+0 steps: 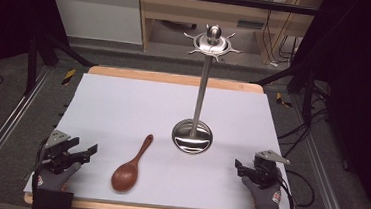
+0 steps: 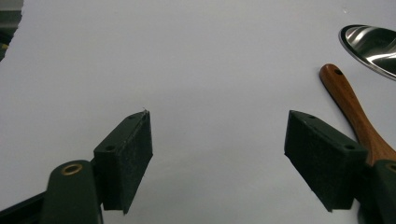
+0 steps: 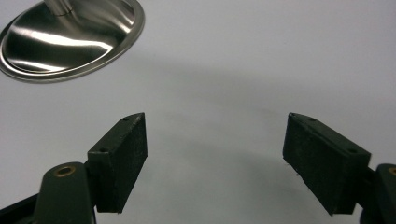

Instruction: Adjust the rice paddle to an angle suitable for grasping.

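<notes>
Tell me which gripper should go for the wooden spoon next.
Left, probably. The left gripper rests open beside the wooden spoon, whose handle shows just past its jaws in the left gripper view. The right gripper, also open, sits farther off, nearer the steel stand.

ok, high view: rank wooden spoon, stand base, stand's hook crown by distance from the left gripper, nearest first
From the left gripper, jaws open:
1. Wooden spoon, just to its right, near the front edge.
2. Stand base, mid-table, farther right.
3. Hook crown, atop the pole, farthest.
</notes>
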`<state>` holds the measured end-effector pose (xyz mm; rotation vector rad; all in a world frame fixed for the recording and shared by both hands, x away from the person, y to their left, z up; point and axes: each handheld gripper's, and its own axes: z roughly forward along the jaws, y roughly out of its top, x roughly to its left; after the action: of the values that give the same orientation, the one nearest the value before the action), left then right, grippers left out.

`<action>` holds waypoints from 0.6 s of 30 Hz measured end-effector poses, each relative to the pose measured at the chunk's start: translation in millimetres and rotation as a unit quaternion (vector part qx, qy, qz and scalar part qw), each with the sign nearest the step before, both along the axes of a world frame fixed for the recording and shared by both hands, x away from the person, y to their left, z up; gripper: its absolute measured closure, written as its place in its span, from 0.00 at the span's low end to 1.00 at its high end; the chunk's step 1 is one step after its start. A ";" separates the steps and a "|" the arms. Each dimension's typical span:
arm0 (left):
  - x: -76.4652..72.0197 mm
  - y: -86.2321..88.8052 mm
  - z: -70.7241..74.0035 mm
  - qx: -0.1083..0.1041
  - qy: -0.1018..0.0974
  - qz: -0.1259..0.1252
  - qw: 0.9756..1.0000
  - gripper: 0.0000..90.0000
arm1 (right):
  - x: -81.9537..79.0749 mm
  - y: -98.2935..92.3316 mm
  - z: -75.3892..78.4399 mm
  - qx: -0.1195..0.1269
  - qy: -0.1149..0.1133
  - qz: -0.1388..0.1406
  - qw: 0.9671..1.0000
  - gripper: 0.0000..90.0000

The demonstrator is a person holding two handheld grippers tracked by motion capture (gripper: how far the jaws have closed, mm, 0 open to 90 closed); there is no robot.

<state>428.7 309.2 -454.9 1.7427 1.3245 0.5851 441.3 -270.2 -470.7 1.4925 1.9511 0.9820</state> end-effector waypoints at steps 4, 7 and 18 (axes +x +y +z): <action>-1.0 -3.1 1.6 -0.001 0.000 -0.005 1.000 0.27 | -1.1 1.1 0.4 0.004 -0.004 0.000 1.000 0.25; -1.0 -5.2 2.4 -0.002 0.000 -0.011 1.000 0.27 | -1.4 1.1 0.4 0.003 -0.005 0.002 1.000 0.25; -2.4 -15.5 9.6 0.004 -0.006 -0.031 0.999 0.29 | -1.6 2.8 -0.1 -0.008 -0.004 -0.003 1.000 0.26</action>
<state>426.3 293.7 -445.3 1.7769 1.2561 0.5663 439.7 -267.4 -470.8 1.4823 1.9420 0.9655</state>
